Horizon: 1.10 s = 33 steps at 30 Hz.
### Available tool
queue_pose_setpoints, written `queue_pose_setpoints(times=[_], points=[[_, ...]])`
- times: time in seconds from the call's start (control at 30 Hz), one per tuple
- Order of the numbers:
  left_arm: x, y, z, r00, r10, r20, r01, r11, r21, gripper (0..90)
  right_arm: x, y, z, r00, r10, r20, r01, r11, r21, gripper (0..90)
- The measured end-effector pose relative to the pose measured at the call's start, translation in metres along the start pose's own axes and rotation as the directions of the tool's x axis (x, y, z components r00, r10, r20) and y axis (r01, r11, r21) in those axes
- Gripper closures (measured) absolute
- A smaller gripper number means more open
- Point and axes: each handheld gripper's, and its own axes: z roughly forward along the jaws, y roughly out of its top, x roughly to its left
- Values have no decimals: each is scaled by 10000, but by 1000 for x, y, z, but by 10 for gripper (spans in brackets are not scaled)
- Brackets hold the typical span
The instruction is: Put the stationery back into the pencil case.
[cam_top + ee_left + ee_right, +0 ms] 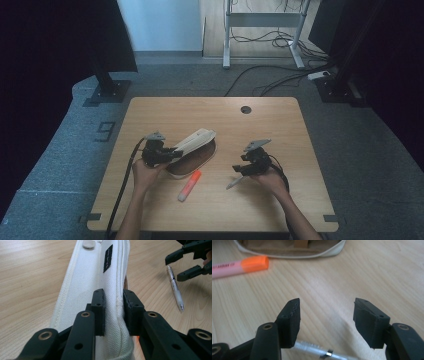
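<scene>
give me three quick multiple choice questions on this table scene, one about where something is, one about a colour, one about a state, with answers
1. Where does the highlighter lie?
A. inside the pouch
B. on the table in front of the pouch
C. in the right gripper

2. What colour is the highlighter's cap?
A. orange
B. blue
C. green

3. What is the left gripper doing?
A. hanging open over bare wood
B. holding the pen
C. clamped on the pouch's flap

Answers:
1 B, the high view shows it on the wood near the pouch.
2 A, the right gripper view shows an orange cap on a pink body.
3 C, its pads press the white fabric from both sides, while the pen lies by the right gripper.
</scene>
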Motion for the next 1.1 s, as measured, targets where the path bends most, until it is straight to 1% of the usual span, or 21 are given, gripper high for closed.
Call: queue_pose_setpoints(times=[0.1, 0.3, 0.37, 0.7, 0.8, 0.87, 0.97, 1.03, 1.07, 1.1], points=[[0, 0, 0, 10000, 1, -2, -1, 10000, 4, 728, 1, -5, -2, 9999, -97, -64, 98, 9999, 79, 392], [0, 0, 0, 10000, -5, 43, 4, 10000, 29, 727, 3, -13, -5, 9997, 19, -255, -14, 9998, 194, 393], [0, 0, 0, 10000, -3, 51, 3, 10000, 33, 726, 3, -16, -5, 9994, -21, -340, 32, 9995, 305, 392], [1, 0, 0, 9999, -35, 129, 34, 10000, 39, 724, 4, -27, 0, 9972, -233, -716, 278, 9976, 628, 385], [1, 0, 0, 9999, -52, 152, 51, 10000, 43, 724, 4, -29, 3, 9967, -319, -751, 375, 9965, 747, 393], [2, 0, 0, 9998, -50, 167, 49, 10000, 43, 723, 5, -29, 3, 9965, -361, -753, 413, 9968, 689, 402], [2, 0, 0, 9998, -50, 180, 49, 10000, 56, 722, 6, -29, 3, 9959, -477, -770, 530, 9963, 682, 470], [2, 0, 1, 9998, -50, 182, 49, 10000, 58, 721, 10, -29, 3, 9955, -725, -604, 765, 9948, 666, 518], [2, 0, 1, 9998, -53, 186, 52, 10000, 59, 720, 12, -29, 3, 9940, -1006, -422, 1035, 9919, 733, 564], [2, 0, 1, 9998, -53, 188, 51, 10000, 62, 720, 12, -29, 3, 9940, -1006, -422, 1035, 9919, 733, 564]])
